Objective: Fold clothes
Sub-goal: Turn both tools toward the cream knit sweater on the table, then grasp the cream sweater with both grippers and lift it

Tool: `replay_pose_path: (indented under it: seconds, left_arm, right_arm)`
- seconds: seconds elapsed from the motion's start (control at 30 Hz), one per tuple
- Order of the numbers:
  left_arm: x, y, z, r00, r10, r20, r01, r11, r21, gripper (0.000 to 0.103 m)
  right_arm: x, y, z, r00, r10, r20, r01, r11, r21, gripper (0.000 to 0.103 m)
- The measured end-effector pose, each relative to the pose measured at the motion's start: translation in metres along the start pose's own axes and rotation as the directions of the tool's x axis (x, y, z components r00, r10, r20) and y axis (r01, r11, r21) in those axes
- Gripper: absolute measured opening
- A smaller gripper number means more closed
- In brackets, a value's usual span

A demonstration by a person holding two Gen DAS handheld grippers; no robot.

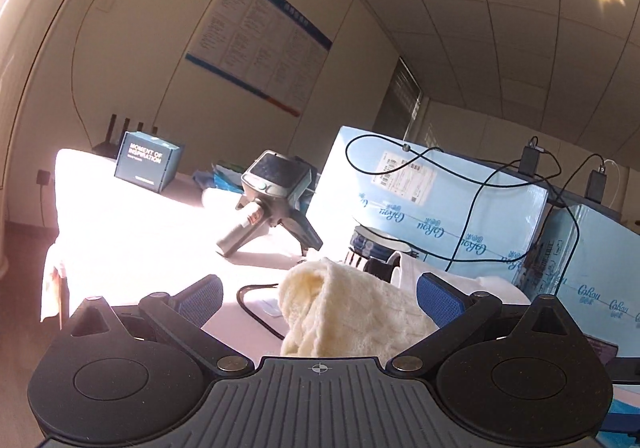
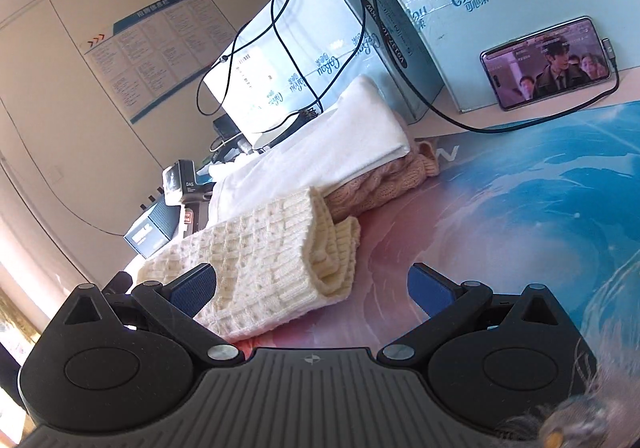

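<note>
Right wrist view: both tools spread wide, nothing gripped, cream knit between the fingers.

Nearest, the right tool (image 2: 312, 288) gapes over the folded cream knit (image 2: 260, 268) lying on the bench (image 2: 520, 208); the left tool (image 1: 320, 298) is equally agape around the same knit's bunched end. Behind it lie a pink knit (image 2: 380, 184) under a white garment (image 2: 340, 136), then blue boxes (image 2: 500, 8) and a propped phone (image 2: 548, 62). A careless grab could, I judge, snag the open weave or undo the fold.
</note>
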State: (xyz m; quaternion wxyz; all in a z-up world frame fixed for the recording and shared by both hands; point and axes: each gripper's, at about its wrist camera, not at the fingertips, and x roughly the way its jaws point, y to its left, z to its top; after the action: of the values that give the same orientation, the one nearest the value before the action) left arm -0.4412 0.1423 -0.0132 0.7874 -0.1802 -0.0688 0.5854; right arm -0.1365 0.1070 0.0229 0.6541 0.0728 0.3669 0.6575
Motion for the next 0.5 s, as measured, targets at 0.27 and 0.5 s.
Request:
replay_pose_path:
  seconds: [0.27,0.5]
  left_arm:
    - [0.040,0.002,-0.013,0.970,-0.131,-0.205,0.129,0.991,-0.024,0.103]
    - [0.047,-0.004,-0.020,0.948,-0.178,-0.263,0.184,0.983,0.001,0.090]
  right_arm:
    - [0.084,0.002,0.007,0.996,-0.015,-0.087,0.021,0.997,0.068,0.103]
    - [0.097,0.015,0.001,0.997,-0.013,-0.077,0.013,1.000,0.006,0.103]
